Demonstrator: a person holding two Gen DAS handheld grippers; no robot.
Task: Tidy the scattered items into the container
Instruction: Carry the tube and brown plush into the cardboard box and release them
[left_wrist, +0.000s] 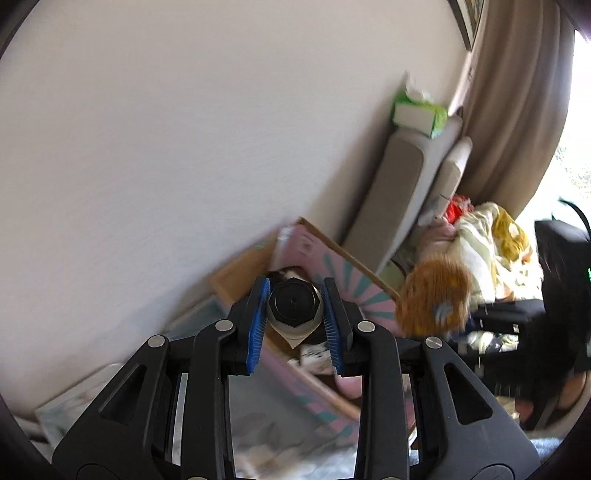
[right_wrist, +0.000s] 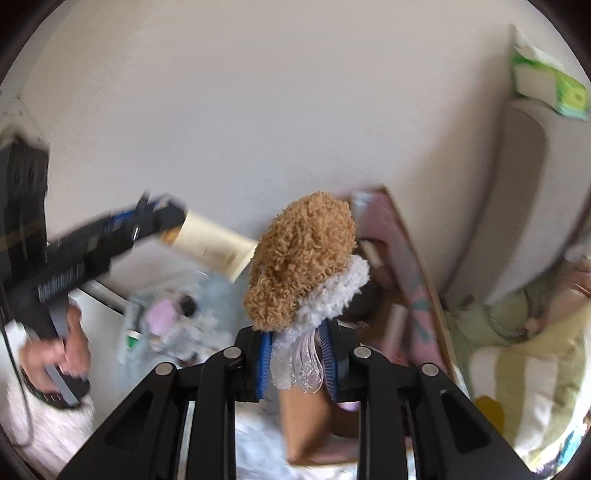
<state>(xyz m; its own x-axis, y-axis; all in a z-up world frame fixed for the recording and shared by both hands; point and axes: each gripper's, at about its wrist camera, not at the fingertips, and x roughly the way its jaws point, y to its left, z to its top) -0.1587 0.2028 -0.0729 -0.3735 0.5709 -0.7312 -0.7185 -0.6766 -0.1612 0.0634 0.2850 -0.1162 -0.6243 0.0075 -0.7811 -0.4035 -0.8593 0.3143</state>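
Observation:
My left gripper (left_wrist: 295, 314) is shut on a cream bottle (left_wrist: 293, 308), its blue pads pressing both sides of the black six-sided cap. Under it lies an open cardboard box (left_wrist: 347, 291) with pink patterned flaps, set against the wall. In the right wrist view, my right gripper (right_wrist: 295, 354) is shut on a curly brown and white plush toy (right_wrist: 299, 258) with a clear plastic part, held above the same box (right_wrist: 406, 280). The left gripper (right_wrist: 162, 221) comes in from the left there with the cream bottle (right_wrist: 214, 240). The plush toy (left_wrist: 432, 299) shows blurred to the right in the left wrist view.
A green tissue box (left_wrist: 421, 114) rests on grey cushions (left_wrist: 399, 184) leaning on the wall. Crumpled striped bedding (right_wrist: 517, 369) lies to the right of the box. A clear bag of small items (right_wrist: 177, 314) sits to its left. A hand (right_wrist: 55, 350) grips the left tool's handle.

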